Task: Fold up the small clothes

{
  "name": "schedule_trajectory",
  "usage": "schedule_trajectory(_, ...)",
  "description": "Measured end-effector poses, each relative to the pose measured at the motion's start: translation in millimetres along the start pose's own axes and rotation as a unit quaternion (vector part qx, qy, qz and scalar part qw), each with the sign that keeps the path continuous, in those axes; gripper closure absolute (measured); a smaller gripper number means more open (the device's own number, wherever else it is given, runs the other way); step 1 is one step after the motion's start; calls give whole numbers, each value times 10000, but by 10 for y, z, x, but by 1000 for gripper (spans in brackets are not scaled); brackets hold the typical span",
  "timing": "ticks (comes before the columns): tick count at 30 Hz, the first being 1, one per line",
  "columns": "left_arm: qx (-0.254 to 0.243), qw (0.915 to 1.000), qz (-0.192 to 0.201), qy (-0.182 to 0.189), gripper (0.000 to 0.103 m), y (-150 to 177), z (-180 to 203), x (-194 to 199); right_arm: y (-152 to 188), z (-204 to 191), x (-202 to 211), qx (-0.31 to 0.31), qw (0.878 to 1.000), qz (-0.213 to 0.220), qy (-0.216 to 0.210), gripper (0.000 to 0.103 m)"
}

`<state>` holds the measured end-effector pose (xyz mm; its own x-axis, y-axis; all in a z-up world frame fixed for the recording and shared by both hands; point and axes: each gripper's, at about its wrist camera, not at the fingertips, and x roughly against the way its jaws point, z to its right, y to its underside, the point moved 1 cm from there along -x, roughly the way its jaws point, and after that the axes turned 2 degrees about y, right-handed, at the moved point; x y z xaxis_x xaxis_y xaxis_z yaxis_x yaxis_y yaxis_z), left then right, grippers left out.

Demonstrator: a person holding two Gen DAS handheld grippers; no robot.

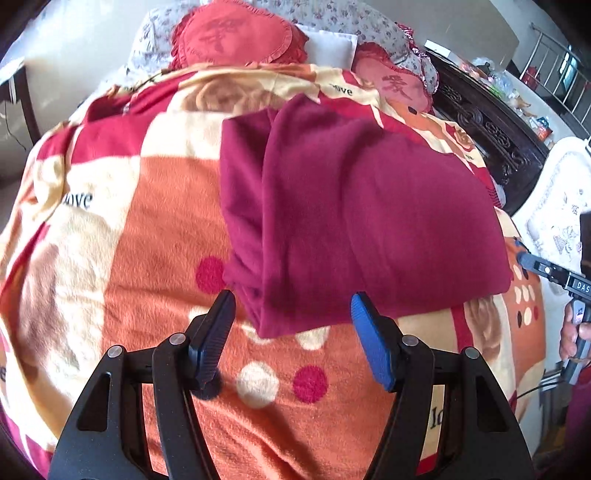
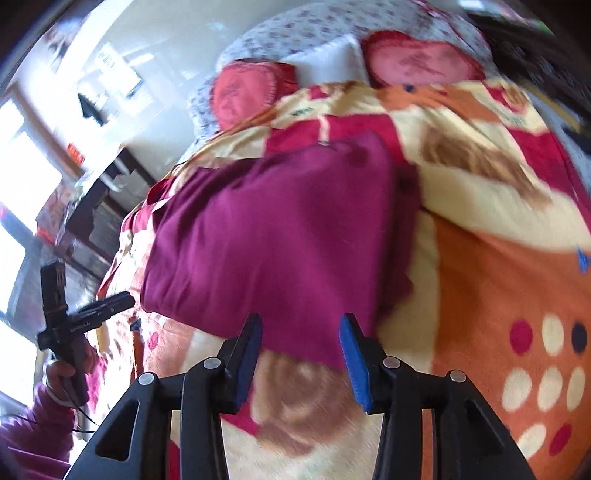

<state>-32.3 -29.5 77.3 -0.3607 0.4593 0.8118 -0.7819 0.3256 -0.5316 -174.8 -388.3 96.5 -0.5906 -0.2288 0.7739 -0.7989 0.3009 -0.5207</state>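
Observation:
A dark magenta garment point(image 1: 351, 206) lies folded into a thick rectangle on the patterned blanket point(image 1: 122, 236); it also shows in the right wrist view point(image 2: 273, 236). My left gripper point(image 1: 291, 336) is open and empty, just short of the garment's near edge. My right gripper point(image 2: 301, 354) is open and empty, its fingertips at the garment's near edge above the blanket point(image 2: 491, 280). Each gripper shows in the other's view, the right one at the far right point(image 1: 546, 273), the left one at the far left point(image 2: 92, 314), both hand-held beside the bed.
Two red heart-shaped cushions point(image 1: 236, 35) point(image 1: 395, 83) and a white pillow point(image 1: 332, 46) lie at the head of the bed. A dark carved wooden frame point(image 1: 487, 129) runs along the right side. A dark table point(image 2: 107, 192) stands by the wall.

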Motion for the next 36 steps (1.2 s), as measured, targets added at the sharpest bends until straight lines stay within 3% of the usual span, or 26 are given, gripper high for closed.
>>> schedule_trajectory(6,0,9999,104,14,38,-91,111,-61,-249,-530,-424,661,9978,-2,-43,61)
schedule_trajectory(10,-15,10000,78,31,38,-136,147,-156,-435,-768,-716,1035,9945,41,149,61)
schedule_trajectory(21,13,9998,-185,-28,38,-117,138,-510,-1041,-1229,-1411,1280,9918,10,-25,61)
schedule_trajectory(28,66,9999,-111,46,37,-77,102,-564,-1221,-1420,-1986,1377,9898,-311,183,58)
schedule_trajectory(32,208,9996,-20,204,37,-63,49,-541,-1300,-1507,-1918,1357,9897,-327,308,57)
schedule_trajectory(36,294,9992,32,265,37,-61,31,-531,-1392,-1704,-1628,1241,9922,72,-104,57)
